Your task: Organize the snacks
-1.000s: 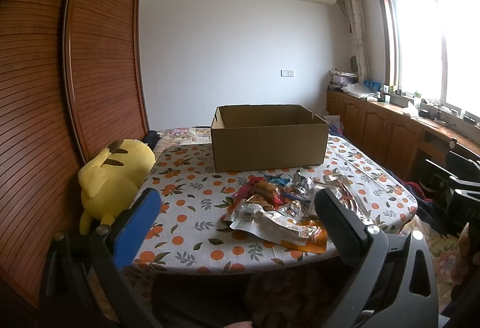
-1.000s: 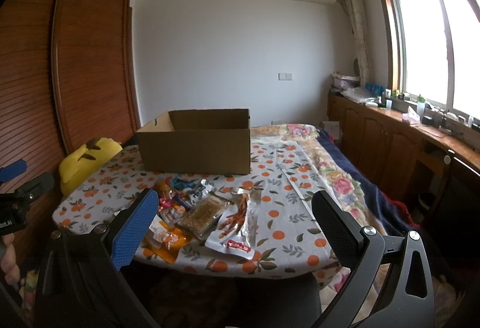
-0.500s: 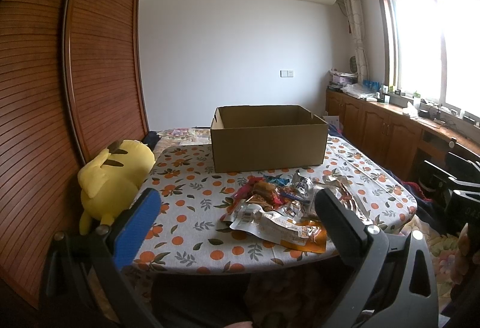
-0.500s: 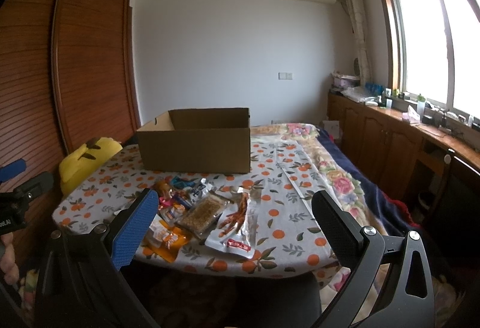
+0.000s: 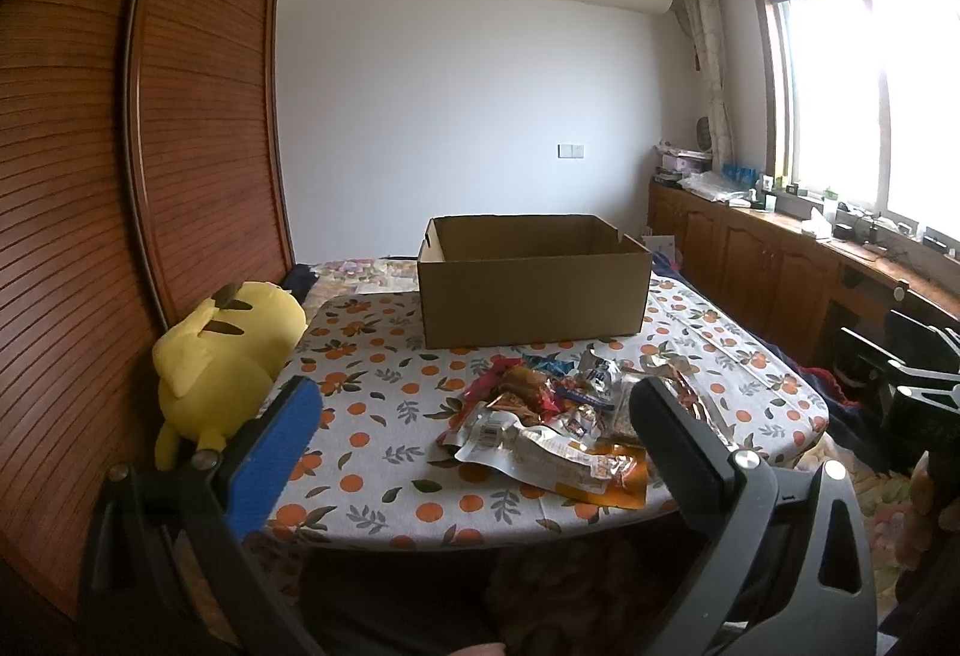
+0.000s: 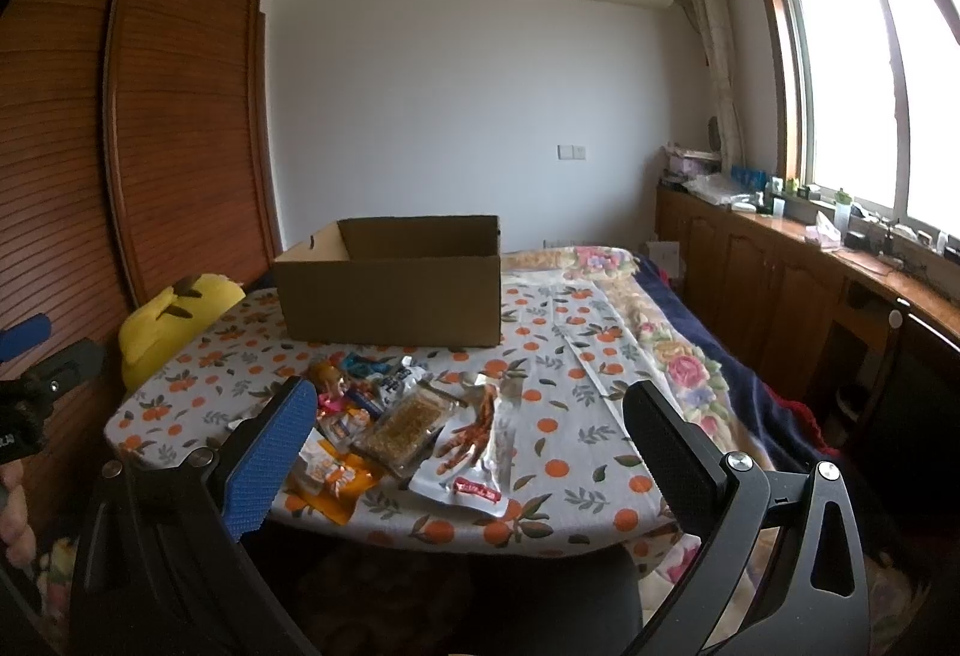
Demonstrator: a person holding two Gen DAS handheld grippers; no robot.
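Observation:
A pile of snack packets (image 5: 558, 422) lies near the front edge of the table with the orange-patterned cloth (image 5: 384, 392). Behind the pile stands an open brown cardboard box (image 5: 534, 290), also seen as the cardboard box (image 6: 396, 290) from the right. The snack packets (image 6: 408, 416) include a clear bag of chicken feet (image 6: 474, 446). My left gripper (image 5: 474, 416) hovers open, short of the table's front edge, nothing between its fingers. My right gripper (image 6: 471, 422) is likewise open and empty, in front of the pile.
A yellow plush toy (image 5: 222, 350) leans at the table's left edge beside a wooden wardrobe (image 5: 120, 176). A flowered blanket (image 6: 660, 344) lies to the right. Wooden cabinets (image 6: 780, 284) run under the window. A chair (image 5: 900, 374) stands at the right.

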